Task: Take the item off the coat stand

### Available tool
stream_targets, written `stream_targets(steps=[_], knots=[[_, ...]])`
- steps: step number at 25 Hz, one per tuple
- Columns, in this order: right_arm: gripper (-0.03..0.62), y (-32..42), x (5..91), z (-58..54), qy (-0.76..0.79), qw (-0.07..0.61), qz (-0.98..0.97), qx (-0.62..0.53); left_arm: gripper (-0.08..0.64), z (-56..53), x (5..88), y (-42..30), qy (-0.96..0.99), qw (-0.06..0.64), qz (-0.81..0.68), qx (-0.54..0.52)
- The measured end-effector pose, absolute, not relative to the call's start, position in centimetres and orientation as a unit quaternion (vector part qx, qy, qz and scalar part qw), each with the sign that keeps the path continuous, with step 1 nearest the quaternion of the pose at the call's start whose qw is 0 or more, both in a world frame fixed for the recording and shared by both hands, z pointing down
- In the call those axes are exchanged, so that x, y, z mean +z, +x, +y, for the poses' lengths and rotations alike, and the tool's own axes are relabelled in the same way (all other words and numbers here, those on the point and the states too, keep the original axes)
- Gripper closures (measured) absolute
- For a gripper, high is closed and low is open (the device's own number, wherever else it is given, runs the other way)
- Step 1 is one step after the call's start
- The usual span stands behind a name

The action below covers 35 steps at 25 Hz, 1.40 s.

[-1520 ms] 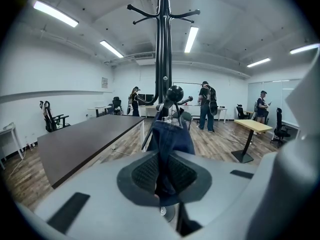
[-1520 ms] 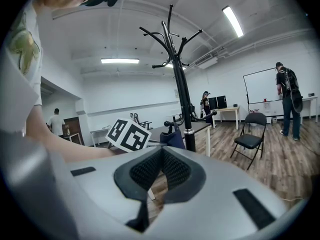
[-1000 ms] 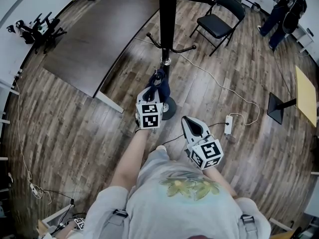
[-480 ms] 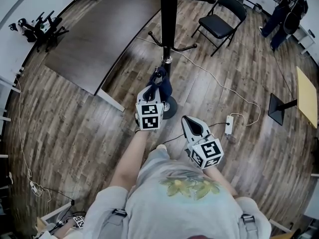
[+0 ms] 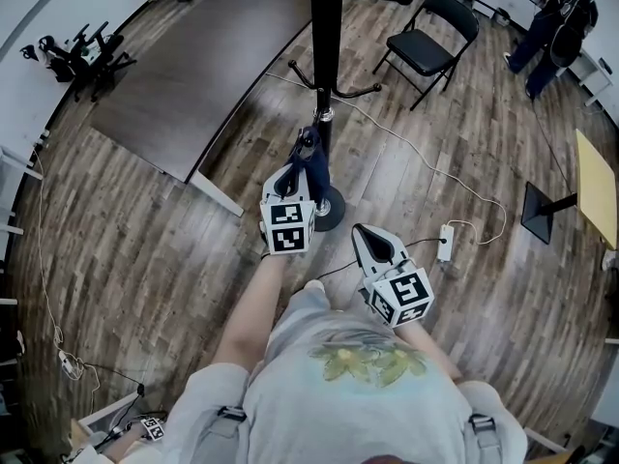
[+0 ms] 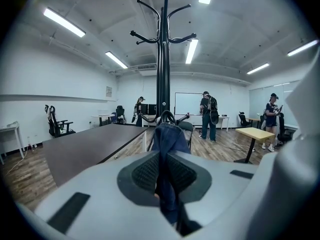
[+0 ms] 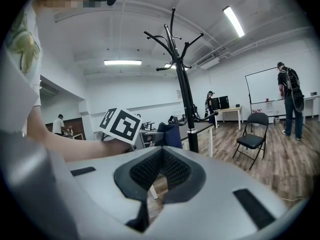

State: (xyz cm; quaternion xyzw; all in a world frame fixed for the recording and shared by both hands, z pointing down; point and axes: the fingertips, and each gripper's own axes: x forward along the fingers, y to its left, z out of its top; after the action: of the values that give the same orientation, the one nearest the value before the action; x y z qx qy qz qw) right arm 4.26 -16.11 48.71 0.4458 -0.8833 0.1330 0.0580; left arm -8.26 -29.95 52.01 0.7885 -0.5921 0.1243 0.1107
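Observation:
A black coat stand (image 5: 326,27) rises from a round base (image 5: 332,211) on the wood floor. A dark blue cloth item (image 5: 313,162) hangs beside its pole, below the lower hooks (image 5: 329,91). My left gripper (image 5: 300,174) is shut on the cloth's lower part. In the left gripper view the blue cloth (image 6: 168,144) runs up from between the pads toward a black hook, with the coat stand (image 6: 164,59) behind. Whether the cloth still hangs on the hook I cannot tell. My right gripper (image 5: 368,238) is shut and holds nothing, low and to the right; the right gripper (image 7: 159,173) looks toward the stand (image 7: 184,89).
A black folding chair (image 5: 426,37) stands behind the stand. A dark table (image 5: 193,66) lies to the left. A white power strip (image 5: 444,242) and its cable cross the floor at right. A yellow table (image 5: 595,187) and a person (image 5: 546,17) are far right.
The left gripper has eased back very slightly with the cloth still in its jaws. The right gripper has not moved.

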Motion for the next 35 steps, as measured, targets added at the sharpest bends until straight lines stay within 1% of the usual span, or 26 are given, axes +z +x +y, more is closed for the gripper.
stream_targets(steps=[7,35], knots=[[0.586,4.2,48.7,-15.6,0.441,0.057,-0.885,0.135,0.525,-29.0,50.7,-8.0,0.791,0.098,-0.593,0.117],[0.586,4.4,47.2,-12.9,0.433,0.053,-0.894,0.105,0.525,-19.5,48.6,-7.5,0.799,0.093,-0.586,0.101]])
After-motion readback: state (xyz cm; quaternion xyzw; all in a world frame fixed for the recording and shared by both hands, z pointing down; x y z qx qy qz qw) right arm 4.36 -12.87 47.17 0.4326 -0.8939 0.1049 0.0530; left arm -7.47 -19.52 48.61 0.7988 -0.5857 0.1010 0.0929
